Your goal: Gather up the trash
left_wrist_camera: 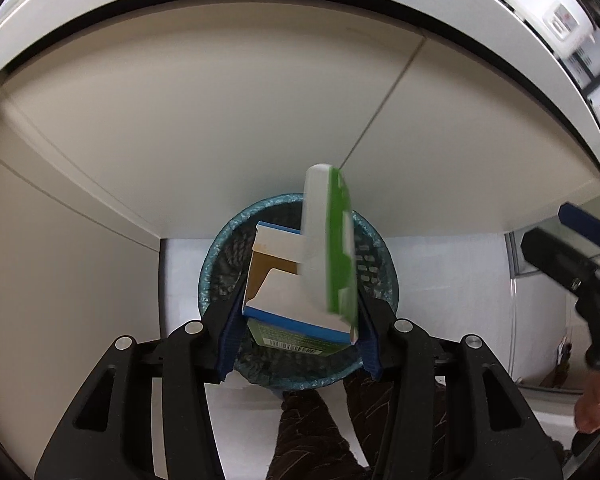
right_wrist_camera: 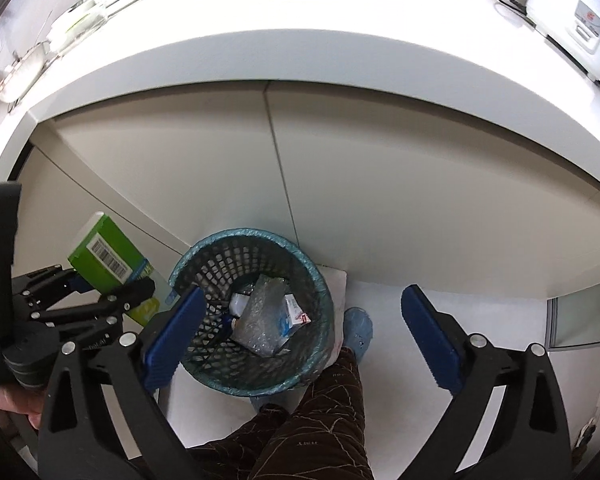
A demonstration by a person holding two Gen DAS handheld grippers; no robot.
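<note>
Wastebasket (right_wrist_camera: 256, 312), blue-lined mesh, is sitting on the floor against the far cabinet (right_wrist_camera: 340, 168), already holding crumpled plastic wrap (right_wrist_camera: 260, 316) and a small box (right_wrist_camera: 296, 314). My left claw (left_wrist_camera: 298, 312) is clenching a bundle of flattened cartons (left_wrist_camera: 300, 280), green, white and blue-edged, and hanging it right over the basket mouth. My right claw (right_wrist_camera: 300, 328) is standing wide and empty, pads apart over the basket, nothing between them, so I judge its piece is already dropped. I judge the job partly done: some trash is in, the carton bundle is not yet released. Left to do: letting the cartons go into the basket, then fetching whatever else is out of view.
</note>
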